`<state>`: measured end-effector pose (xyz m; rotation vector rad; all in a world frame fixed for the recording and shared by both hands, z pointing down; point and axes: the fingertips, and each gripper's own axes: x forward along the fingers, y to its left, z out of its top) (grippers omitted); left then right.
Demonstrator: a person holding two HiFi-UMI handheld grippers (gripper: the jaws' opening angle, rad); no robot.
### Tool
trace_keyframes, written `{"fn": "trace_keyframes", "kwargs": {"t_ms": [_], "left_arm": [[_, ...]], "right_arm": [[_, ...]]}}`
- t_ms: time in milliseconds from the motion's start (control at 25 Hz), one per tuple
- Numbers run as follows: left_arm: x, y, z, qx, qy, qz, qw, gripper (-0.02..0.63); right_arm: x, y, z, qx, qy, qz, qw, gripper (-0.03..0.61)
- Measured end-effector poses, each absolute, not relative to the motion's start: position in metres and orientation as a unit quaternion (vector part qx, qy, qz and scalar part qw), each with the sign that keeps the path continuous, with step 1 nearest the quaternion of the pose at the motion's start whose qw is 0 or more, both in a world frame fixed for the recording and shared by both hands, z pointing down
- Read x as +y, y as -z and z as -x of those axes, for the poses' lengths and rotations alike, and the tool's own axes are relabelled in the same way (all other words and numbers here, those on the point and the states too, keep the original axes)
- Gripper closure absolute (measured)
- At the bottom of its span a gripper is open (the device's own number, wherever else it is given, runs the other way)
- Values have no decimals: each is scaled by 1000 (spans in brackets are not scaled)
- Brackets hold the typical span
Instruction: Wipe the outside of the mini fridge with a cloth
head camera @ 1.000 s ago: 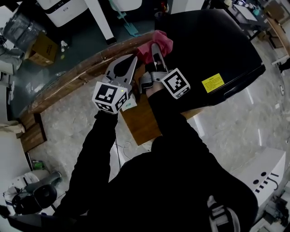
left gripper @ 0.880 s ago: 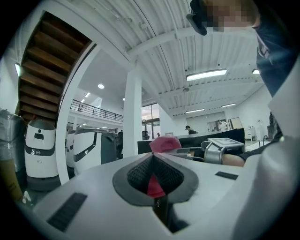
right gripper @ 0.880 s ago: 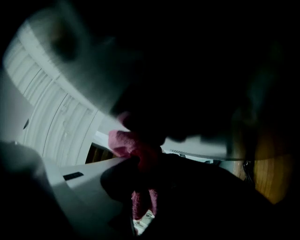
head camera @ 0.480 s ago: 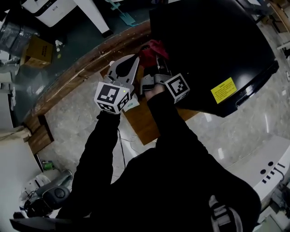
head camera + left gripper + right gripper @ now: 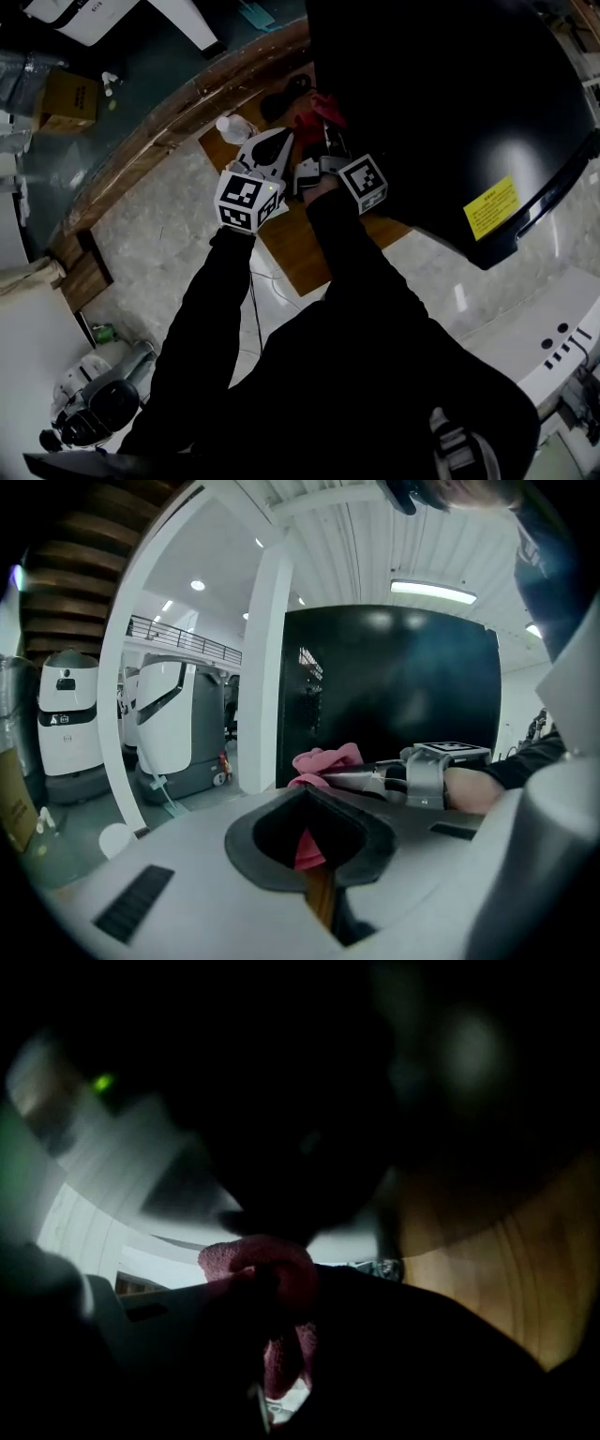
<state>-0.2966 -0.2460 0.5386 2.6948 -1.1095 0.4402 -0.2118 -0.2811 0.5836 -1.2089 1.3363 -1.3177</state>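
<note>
Upper right of the head view: black mini fridge (image 5: pixel 450 103), glossy, with a yellow label (image 5: pixel 490 207) near its lower right edge. Wooden board (image 5: pixel 300 253) showing below its left side, at the frame's centre, with pale marbled floor (image 5: pixel 150 234) to the left.

Right gripper (image 5: pixel 323 131), just above centre: jaws clamped on a pink cloth (image 5: pixel 317 108). Shows in the right gripper view as a bunched fold squeezed between two dark fingers, a tail of cloth hanging at the lower middle. Holds the cloth up at the fridge's left flank. Touching by the look of it, though too dark in the right gripper view to be sure. Black sheen across that view's upper half, wood grain at its right edge.

Left gripper (image 5: pixel 279 142), just left of the right one, marker cube at the lower left of its jaws: jaws pressed together, nothing between them. Faces the fridge's black side, apart from it. At centre right of the left gripper view, the cloth and the right gripper in front of that black side.

Upper left of the head view: curved wooden counter edge (image 5: pixel 178 108), a small white bottle (image 5: pixel 234 128) just beside the left gripper's tip, a cardboard box (image 5: pixel 70 94) farther off. Black sleeves (image 5: pixel 356 281) running down to the bottom of the frame.
</note>
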Motion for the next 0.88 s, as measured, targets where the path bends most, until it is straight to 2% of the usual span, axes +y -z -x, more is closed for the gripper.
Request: {"fn": "trace_keyframes", "kwargs": {"t_ms": [280,600,880], "left_arm": [[-248,-601,294,-356,-214,-904,97,607],[-241,-636,285,-348,-234,-899,126,607],[-237,-635,291,-360,-225,-895,138,607]], "right_arm": [[-279,-669,209,497,559,519,414,495],[-269,-746,203,454,591,551,375,495],[-264,-767,203,441,610,559,347,495]]}}
